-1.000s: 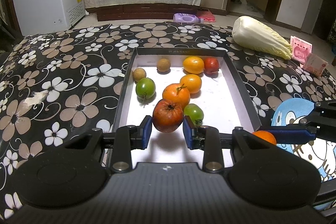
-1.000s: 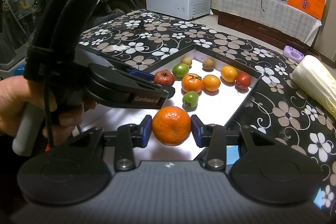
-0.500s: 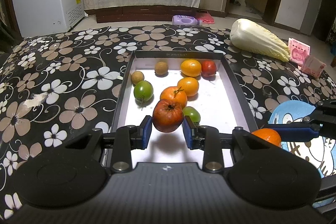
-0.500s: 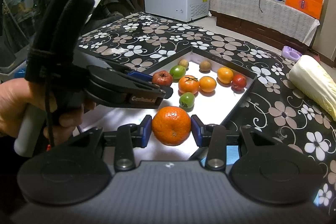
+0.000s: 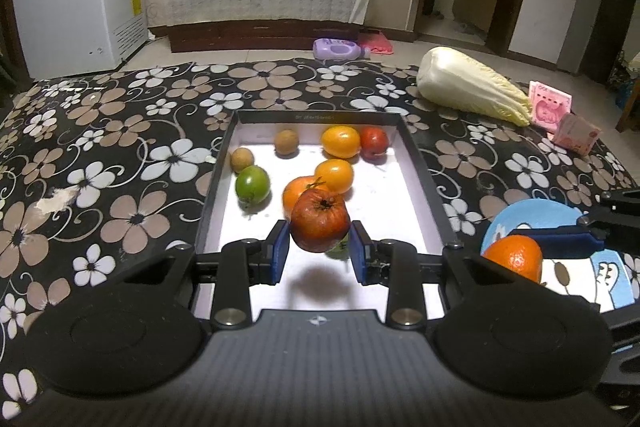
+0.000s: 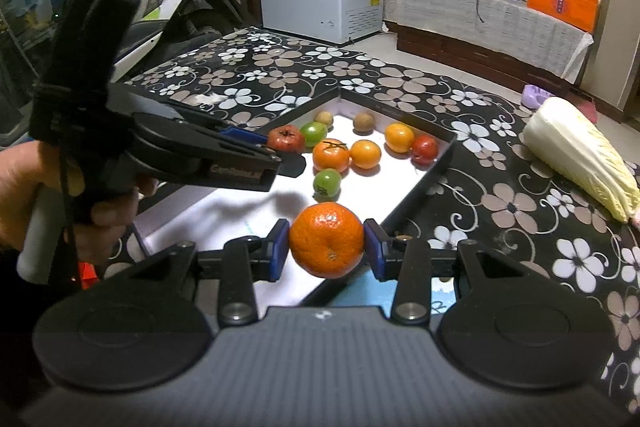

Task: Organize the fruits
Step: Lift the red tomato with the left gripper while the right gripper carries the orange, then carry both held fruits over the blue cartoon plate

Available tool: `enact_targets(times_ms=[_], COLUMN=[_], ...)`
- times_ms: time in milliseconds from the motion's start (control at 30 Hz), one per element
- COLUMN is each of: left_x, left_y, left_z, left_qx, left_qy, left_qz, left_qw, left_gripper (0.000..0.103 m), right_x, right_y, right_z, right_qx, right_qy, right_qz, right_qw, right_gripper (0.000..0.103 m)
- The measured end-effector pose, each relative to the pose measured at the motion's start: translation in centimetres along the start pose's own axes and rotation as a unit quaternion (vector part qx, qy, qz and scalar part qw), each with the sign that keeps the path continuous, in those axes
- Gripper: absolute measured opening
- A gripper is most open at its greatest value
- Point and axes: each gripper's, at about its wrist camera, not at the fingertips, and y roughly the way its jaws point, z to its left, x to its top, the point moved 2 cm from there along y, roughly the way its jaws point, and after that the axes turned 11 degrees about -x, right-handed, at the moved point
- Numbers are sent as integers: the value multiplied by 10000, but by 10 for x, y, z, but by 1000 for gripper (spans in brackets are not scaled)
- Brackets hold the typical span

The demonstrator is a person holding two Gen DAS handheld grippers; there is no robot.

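My left gripper (image 5: 319, 253) is shut on a dark red wrinkled fruit (image 5: 319, 219) and holds it above the near half of the black-rimmed white tray (image 5: 420, 179). Its shadow falls on the tray floor. Several fruits lie in the tray's far half: orange ones (image 5: 334, 175), a green one (image 5: 252, 183), a red one (image 5: 374, 142) and brown ones (image 5: 286, 142). My right gripper (image 6: 326, 247) is shut on an orange mandarin (image 6: 326, 239), held over the tray's near corner. In the right wrist view the left gripper (image 6: 280, 149) with its red fruit (image 6: 285, 138) reaches in from the left.
A napa cabbage (image 5: 470, 87) lies on the flowered tablecloth (image 5: 120, 155) at the right, with pink banknote bundles (image 5: 560, 115) beyond it. A blue cartoon mat (image 5: 560, 255) lies right of the tray. A person's hand (image 6: 24, 195) grips the left tool's handle.
The right gripper with the mandarin has drifted slightly away from the tray and up; in the left wrist view more of the mandarin shows. The left gripper holds still with its red fruit.
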Motion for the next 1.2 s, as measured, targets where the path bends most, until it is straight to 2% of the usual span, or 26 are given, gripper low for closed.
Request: enact_targets(times_ms=[533, 833, 1200], left_x=[6, 5, -4], left_y=[2, 6, 16], left_z=[-41, -80, -110], left_qx=[-367, -733, -999], left_qy=[158, 367, 568], left_qz=[-78, -86, 67], left_qw=[9992, 9966, 9933], left_gripper=[37, 37, 37], right_x=[-10, -27, -43], right_y=[-13, -17, -20], right_z=[-24, -45, -62], right_qx=[-266, -527, -742], right_qy=[74, 115, 33], right_qz=[72, 350, 658], right_qw=[9996, 9979, 9951], right_gripper=[43, 43, 43])
